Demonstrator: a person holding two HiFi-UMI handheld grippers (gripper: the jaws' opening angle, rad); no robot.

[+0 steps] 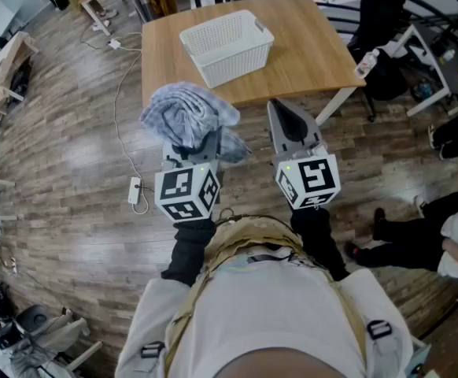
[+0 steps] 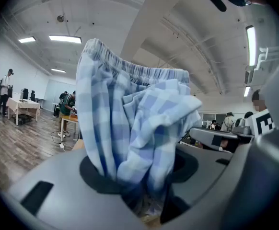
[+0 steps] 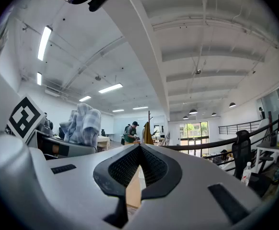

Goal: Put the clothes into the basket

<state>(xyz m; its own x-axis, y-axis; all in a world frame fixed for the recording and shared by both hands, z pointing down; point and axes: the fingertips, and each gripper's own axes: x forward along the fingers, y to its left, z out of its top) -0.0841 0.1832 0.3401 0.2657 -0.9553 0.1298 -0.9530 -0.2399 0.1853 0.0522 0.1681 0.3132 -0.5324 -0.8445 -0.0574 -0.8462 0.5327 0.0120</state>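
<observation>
A blue-and-white checked garment (image 1: pixel 186 116) is bunched up above the floor, just short of the wooden table (image 1: pixel 308 61). My left gripper (image 1: pixel 204 142) is shut on it; the cloth (image 2: pixel 134 128) rises from between the jaws and fills the left gripper view, covering the tips. The white slatted basket (image 1: pixel 227 46) stands with nothing in it on the table, beyond both grippers. My right gripper (image 1: pixel 277 107) is held beside the left one, pointing at the table's near edge. Its jaws (image 3: pixel 138 150) are shut with nothing between them. The held garment (image 3: pixel 84 123) shows at the left of the right gripper view.
A white cable and power strip (image 1: pixel 134 189) lie on the wood floor to the left. A person (image 1: pixel 418 235) sits low at the right. A dark office chair (image 1: pixel 386 22) and desks stand past the table's right end. More people stand far off in the room.
</observation>
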